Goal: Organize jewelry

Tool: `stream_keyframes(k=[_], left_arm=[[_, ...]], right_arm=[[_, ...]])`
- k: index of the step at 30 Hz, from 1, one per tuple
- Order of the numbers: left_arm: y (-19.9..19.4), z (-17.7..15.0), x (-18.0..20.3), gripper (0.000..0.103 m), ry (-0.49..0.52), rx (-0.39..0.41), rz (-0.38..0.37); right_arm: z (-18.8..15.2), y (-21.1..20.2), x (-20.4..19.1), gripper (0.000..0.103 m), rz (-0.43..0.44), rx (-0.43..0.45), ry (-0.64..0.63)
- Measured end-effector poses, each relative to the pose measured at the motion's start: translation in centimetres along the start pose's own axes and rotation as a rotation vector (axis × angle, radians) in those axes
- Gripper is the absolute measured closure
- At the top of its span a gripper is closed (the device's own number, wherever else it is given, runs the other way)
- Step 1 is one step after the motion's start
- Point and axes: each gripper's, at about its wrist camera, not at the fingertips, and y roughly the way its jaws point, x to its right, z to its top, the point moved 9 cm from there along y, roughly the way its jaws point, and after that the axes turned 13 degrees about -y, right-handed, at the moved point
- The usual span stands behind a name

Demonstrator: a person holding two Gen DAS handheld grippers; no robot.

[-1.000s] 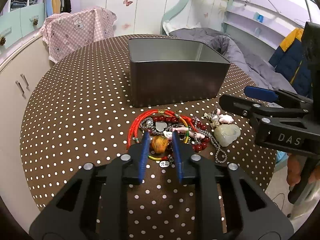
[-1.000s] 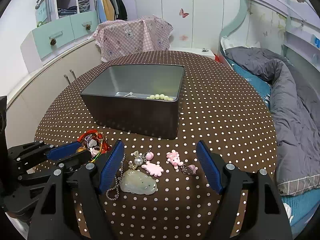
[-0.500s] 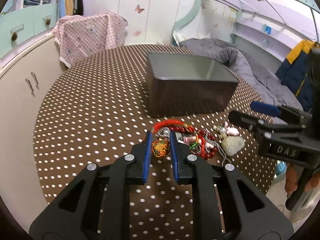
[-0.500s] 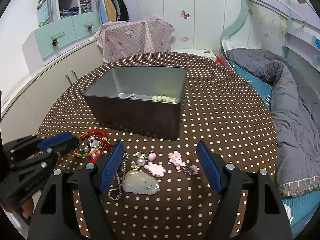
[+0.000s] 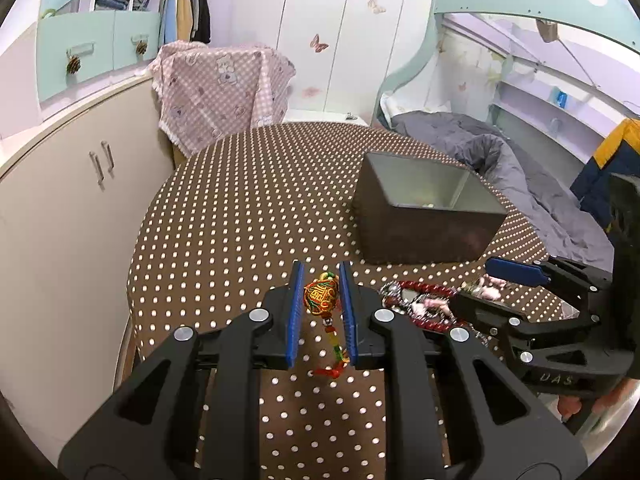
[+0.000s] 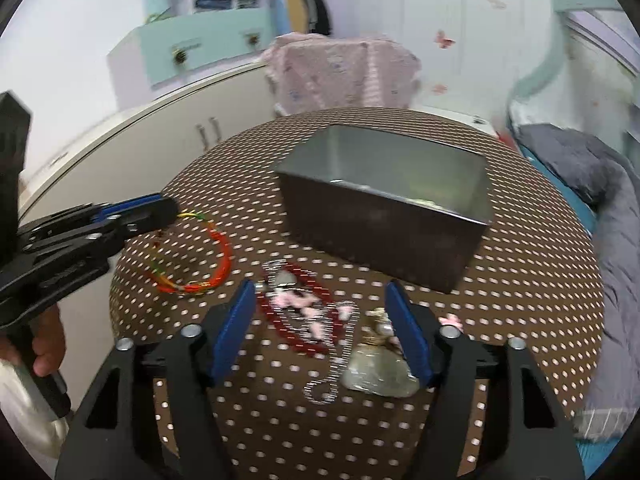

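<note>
Left hand-held gripper (image 5: 321, 280) clenched on woven knot charm (image 5: 320, 299), red cord (image 6: 192, 258) dangling. Right hand-held gripper (image 6: 320, 308) just closing, released; bead pile (image 6: 304, 308) between jaws, untouched.

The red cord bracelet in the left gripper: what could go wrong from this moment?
1. The left gripper pinches only the woven ball, so the red cord bracelet hangs as a loose loop; it may catch the metal box wall instead of dropping in.
2. The right gripper, whose jaws have just been closing, straddles the tangled dark red beads and silver chain; it might lift several pieces together.
</note>
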Motion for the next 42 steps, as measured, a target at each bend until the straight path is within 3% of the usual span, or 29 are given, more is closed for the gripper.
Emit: stream_keyframes(k=[12,23,25,30,34,42], left_arm=[[1.3,-1.4,0.1,0.085,0.025,-0.039,0.020],[2.0,-1.3,0.1,0.085,0.024,-0.050,0.015],[2.0,-1.3,0.1,0.085,0.022,-0.052,0.011],[2.0,-1.4,0.0,0.085,0.017,-0.053,0.009],[2.0,-1.6,-0.1,0.085,0.010,-0.055,0.005],[2.1,-1.6,-0.3,0.085,0.006,-0.056,-0.003]], right_arm=[[-0.6,3.0,-0.2,0.078,0.005,-0.068,-0.038],[0.0,1.8,-1.2,0.079,0.066,-0.029,-0.050],[-0.1,2.2,-1.3,0.085,0.071,-0.043,-0.049],[-0.5,2.9,-1.1,0.088,0.069,-0.068,-0.038],[-0.7,3.0,-1.1,0.091,0.009,-0.082,-0.094],[-1.3,3.0,-1.3,0.091,-0.014,-0.096,-0.125]])
